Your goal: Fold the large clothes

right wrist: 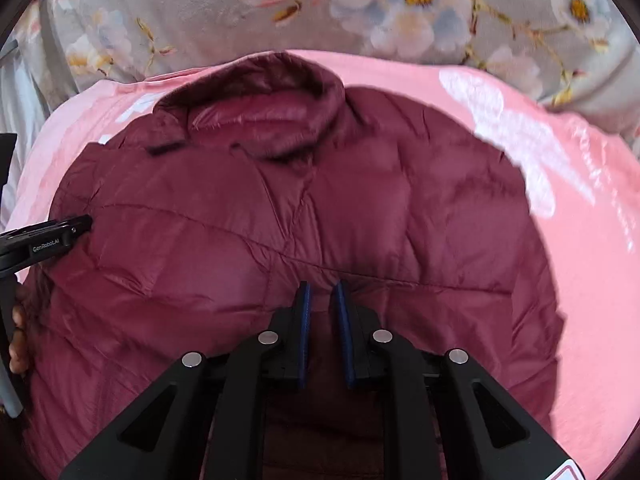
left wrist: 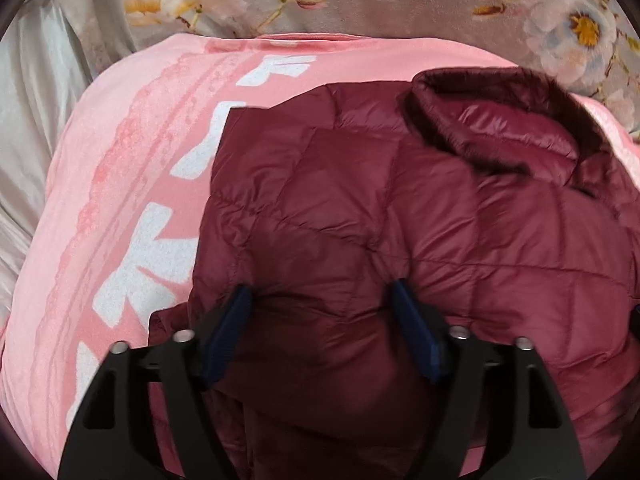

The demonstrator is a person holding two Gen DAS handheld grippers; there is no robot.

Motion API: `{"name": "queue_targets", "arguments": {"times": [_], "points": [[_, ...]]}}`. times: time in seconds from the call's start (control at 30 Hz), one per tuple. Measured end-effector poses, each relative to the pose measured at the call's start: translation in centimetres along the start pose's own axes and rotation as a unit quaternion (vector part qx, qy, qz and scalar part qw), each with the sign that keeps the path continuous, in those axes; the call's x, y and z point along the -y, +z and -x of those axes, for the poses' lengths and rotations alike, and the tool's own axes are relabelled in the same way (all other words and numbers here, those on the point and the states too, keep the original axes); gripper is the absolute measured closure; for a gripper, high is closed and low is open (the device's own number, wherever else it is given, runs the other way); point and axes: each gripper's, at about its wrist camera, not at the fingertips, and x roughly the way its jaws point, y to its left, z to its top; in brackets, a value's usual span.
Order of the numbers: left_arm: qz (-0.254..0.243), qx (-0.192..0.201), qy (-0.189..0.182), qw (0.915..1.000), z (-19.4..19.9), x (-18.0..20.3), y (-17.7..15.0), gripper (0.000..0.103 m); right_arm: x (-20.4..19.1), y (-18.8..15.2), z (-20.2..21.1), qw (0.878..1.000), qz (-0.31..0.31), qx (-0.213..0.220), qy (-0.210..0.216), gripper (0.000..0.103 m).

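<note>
A maroon quilted puffer jacket (left wrist: 400, 208) lies on a pink blanket (left wrist: 132, 184), collar (left wrist: 492, 120) at the far side. My left gripper (left wrist: 320, 296) is open, its blue pads wide apart and pressed against the jacket's near fold. In the right wrist view the same jacket (right wrist: 320, 208) fills the middle. My right gripper (right wrist: 321, 292) is nearly closed, pads a narrow gap apart, pinching a fold of the jacket's fabric. The left gripper (right wrist: 60, 232) shows at the left edge over the jacket.
The pink blanket (right wrist: 560, 260) has white lettering. A grey floral bedcover (right wrist: 280, 12) lies beyond it. Silvery fabric (left wrist: 36, 128) is at the far left. A hand (right wrist: 18, 336) holds the left gripper's handle.
</note>
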Motion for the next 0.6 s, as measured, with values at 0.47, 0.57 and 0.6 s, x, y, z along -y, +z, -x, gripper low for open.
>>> {"name": "queue_targets", "arguments": {"times": [0.47,0.57,0.6], "points": [[-0.014,0.015,0.01,0.9997,0.1,0.0,-2.1,0.016,-0.1,-1.7,0.7,1.0,0.004,0.001,-0.004,0.089],[-0.016,0.013,0.011,0.9997,0.2,0.0,-2.2,0.016,0.4,-1.7,0.7,1.0,-0.004,-0.002,0.008,0.089],[-0.018,0.01,0.011,0.9997,0.2,-0.1,-2.1,0.016,0.6,-1.6,0.7,1.0,-0.007,-0.005,0.013,0.089]]}}
